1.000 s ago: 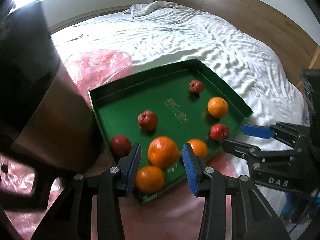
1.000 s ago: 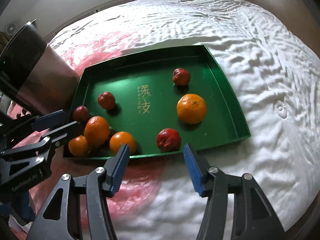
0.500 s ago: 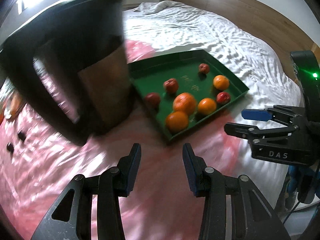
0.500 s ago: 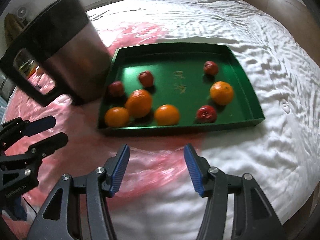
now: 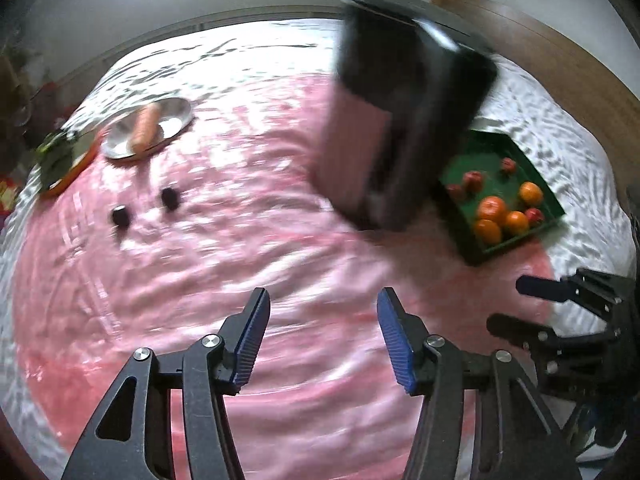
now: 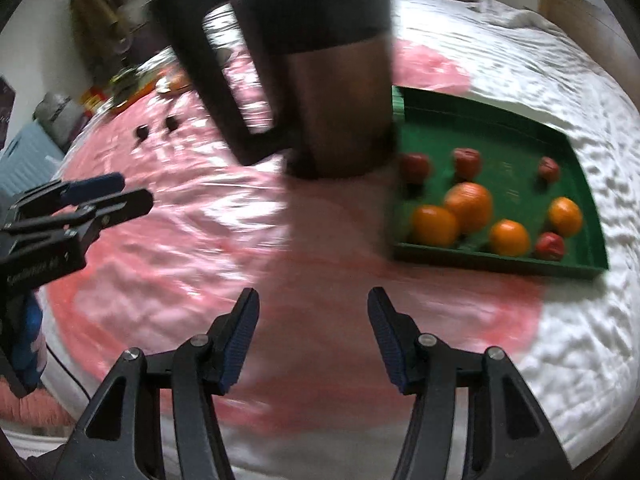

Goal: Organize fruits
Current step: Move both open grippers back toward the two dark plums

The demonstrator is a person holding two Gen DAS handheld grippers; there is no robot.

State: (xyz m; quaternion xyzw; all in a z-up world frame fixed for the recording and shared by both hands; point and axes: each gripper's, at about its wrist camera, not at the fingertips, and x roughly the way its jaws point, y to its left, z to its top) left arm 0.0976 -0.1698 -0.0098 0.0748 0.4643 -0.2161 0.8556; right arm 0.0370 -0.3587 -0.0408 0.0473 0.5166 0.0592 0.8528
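Oranges (image 6: 468, 206) and small red fruits (image 6: 466, 162) sit in a rectangular green tray (image 6: 500, 128) on rumpled white bedding (image 6: 580, 320); both tongs, left gripper (image 5: 323, 334) just widened and right gripper (image 6: 313, 332), gape empty over glossy pink plastic sheet (image 5: 200, 280).

Both wrist views downward; share green tray (image 5: 516, 245).

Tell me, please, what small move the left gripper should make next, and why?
Probably advance the left gripper toward the two small dark fruits: its jaws have just been opening with nothing between them, and those fruits lie on the pink sheet, outside the green tray.
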